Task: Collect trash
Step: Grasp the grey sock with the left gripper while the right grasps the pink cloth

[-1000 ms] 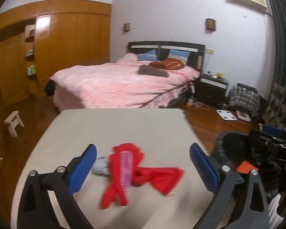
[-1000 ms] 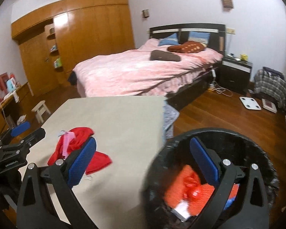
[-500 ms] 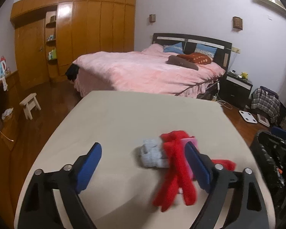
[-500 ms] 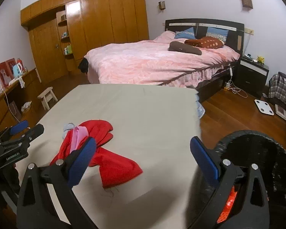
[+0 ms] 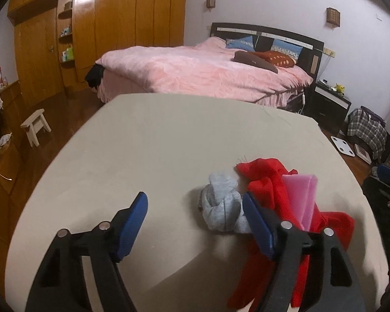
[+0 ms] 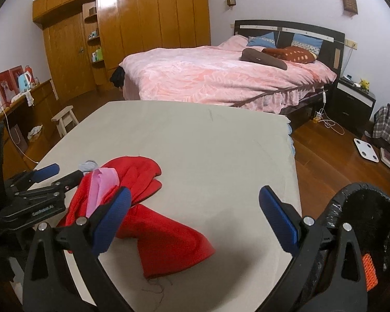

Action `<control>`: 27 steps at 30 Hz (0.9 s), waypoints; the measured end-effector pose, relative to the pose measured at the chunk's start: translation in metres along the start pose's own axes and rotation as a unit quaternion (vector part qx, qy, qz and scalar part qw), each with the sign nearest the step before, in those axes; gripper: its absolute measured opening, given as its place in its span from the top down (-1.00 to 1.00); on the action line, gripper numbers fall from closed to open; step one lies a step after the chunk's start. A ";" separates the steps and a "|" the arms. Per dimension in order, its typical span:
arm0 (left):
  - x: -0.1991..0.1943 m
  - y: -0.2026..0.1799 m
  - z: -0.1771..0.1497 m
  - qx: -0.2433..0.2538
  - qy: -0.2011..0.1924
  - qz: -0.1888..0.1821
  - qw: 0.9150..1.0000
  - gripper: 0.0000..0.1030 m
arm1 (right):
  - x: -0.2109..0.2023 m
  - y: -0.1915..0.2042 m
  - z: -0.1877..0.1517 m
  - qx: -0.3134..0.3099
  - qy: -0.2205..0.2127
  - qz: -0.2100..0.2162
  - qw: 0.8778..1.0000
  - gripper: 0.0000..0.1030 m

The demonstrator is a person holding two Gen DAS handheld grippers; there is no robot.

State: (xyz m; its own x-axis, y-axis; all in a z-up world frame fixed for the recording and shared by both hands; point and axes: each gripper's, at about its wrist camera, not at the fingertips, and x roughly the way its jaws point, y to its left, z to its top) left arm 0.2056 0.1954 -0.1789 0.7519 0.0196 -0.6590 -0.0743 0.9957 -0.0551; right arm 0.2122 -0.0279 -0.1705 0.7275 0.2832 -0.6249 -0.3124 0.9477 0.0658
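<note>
We see the left gripper [image 5: 195,223], jaws just narrowing and empty, beside a crumpled grey cloth wad [image 5: 222,208] touching red fabric [image 5: 270,182] on the beige table [image 5: 156,150]. Right gripper [image 6: 195,223] gapes wide, empty, near the black bin [image 6: 371,208].

Both wrist views close over table [image 5: 148,150], facing bed [image 6: 208,75]; share red cloth [image 6: 169,236].

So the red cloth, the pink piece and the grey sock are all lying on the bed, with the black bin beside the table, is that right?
Not quite: the red cloth, pink piece and grey sock lie on the beige table, not on the bed, as both wrist views show. The black bin does stand beside the table, at the right of the right wrist view.
</note>
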 end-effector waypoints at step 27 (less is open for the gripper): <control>0.011 0.004 0.004 -0.028 0.028 -0.050 0.998 0.34 | 0.014 -0.005 -0.006 0.010 0.011 0.002 1.000 -0.86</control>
State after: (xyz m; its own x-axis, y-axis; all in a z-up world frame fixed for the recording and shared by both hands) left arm 0.2157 0.2003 -0.1835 0.7199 -0.0854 -0.6888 -0.0386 0.9860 -0.1625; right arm 0.2203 -0.0294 -0.1842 0.7133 0.2834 -0.6410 -0.3023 0.9496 0.0834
